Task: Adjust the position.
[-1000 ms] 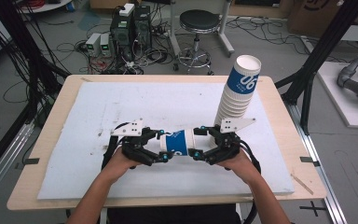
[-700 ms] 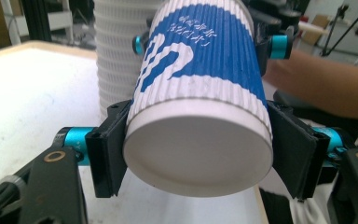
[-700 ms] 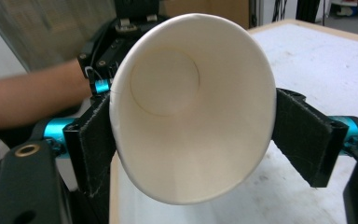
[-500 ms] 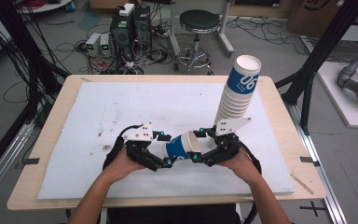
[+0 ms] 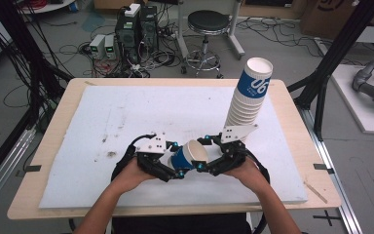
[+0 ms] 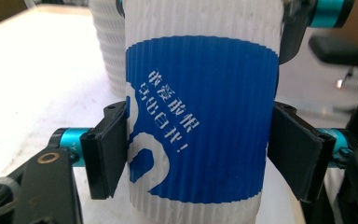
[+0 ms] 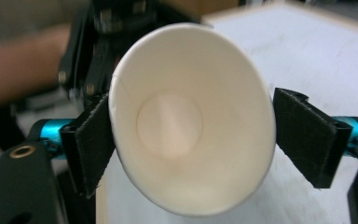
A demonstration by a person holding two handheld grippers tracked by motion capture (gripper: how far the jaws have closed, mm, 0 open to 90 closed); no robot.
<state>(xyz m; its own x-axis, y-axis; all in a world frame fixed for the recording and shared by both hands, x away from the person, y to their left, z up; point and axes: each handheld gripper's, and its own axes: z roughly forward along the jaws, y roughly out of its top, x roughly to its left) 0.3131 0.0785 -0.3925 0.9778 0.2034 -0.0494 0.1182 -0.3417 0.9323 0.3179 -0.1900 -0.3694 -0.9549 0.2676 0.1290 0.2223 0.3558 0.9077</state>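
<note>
Both hands low, facing; left gripper [image 5: 175,163] clamps cup [image 5: 187,155], right gripper [image 5: 205,153] seemingly released around rim

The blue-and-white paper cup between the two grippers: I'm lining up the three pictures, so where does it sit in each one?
High view: the blue-and-white paper cup lies low centre, mouth toward the right gripper.
Left gripper view: its ribbed blue side stands centre, between the black fingers.
Right gripper view: its open white mouth faces the camera, centre.
Shared landmark: the tall cup stack, seen at top left in the left gripper view.
</note>
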